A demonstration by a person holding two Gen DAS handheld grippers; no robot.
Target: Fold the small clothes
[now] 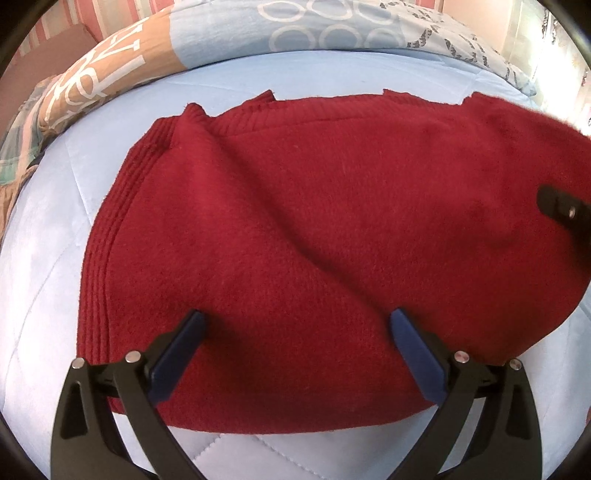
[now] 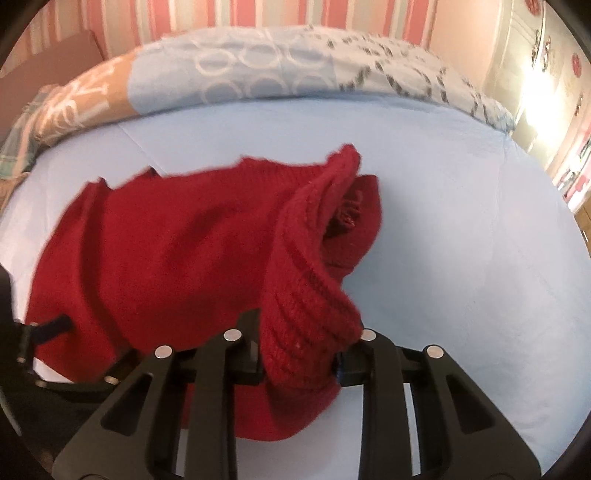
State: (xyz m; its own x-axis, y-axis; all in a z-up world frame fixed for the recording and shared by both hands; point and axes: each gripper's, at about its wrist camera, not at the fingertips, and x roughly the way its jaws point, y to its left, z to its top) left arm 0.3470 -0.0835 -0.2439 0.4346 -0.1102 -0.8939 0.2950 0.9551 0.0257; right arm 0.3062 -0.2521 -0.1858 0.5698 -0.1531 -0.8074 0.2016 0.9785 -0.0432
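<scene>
We hold our left gripper (image 1: 297, 354) low over the near edge of a red sweater (image 1: 314, 229), its two blue-padded fingers (image 1: 177, 358) spread wide apart with only knit fabric showing between them; they clamp nothing. The sweater lies partly folded on a pale blue quilted bedspread (image 1: 44, 258), its ribbed hem running down its left side and its far edge uneven, with small flaps sticking up. A patterned duvet (image 1: 221, 33) in blue, tan and white is bunched along the far edge of the bed. At the right edge of the left wrist view a black part of our right gripper (image 1: 561, 210) sits over the sweater.

In the right wrist view, our right gripper (image 2: 299, 365) is clamped on a thick ribbed fold of the sweater (image 2: 166, 251), which bulges up between the fingers and hides their tips. The ribbed band rises from that grip and curls over toward the far side, leaving an open pocket of fabric on the sweater's right end. The bedspread (image 2: 461, 258) lies bare to the right of it. Our left gripper (image 2: 48, 328) shows at the left edge, beside the sweater's near-left corner. A pink striped wall (image 2: 258, 14) stands behind the bed.
</scene>
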